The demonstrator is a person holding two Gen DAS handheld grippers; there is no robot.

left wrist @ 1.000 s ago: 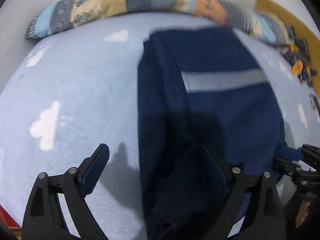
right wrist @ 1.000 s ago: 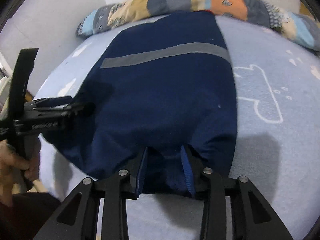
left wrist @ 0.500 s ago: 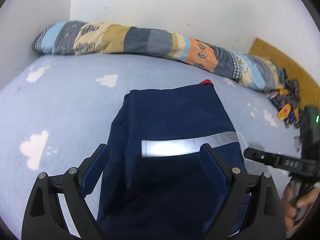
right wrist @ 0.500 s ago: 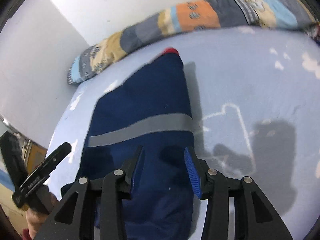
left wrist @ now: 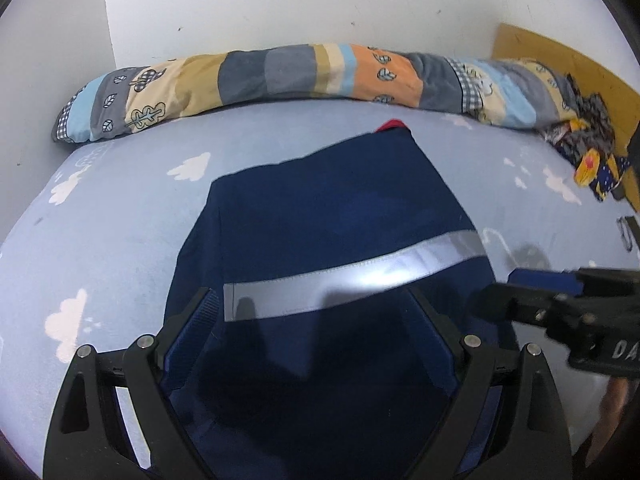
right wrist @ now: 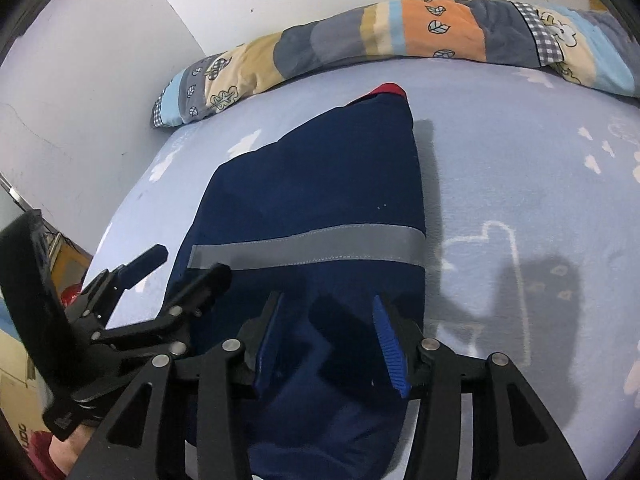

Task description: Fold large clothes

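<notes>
On the bed sheet point(left wrist: 120, 240), the navy garment point(left wrist: 328, 232) lies folded narrow. Both the left gripper point(left wrist: 310, 316) and right gripper point(right wrist: 328, 320) hover spread and empty, the right's jaws having just been opening after releasing the cloth. That fold looks finished.

A second ago the right gripper point(right wrist: 332, 334) pinched the near hem of the navy garment point(right wrist: 320, 184) — its jaws have just been opening and now stand clear above the cloth. The left gripper point(left wrist: 310, 326), beside the garment's edge before, now hangs over its grey stripe point(left wrist: 360, 276).
</notes>
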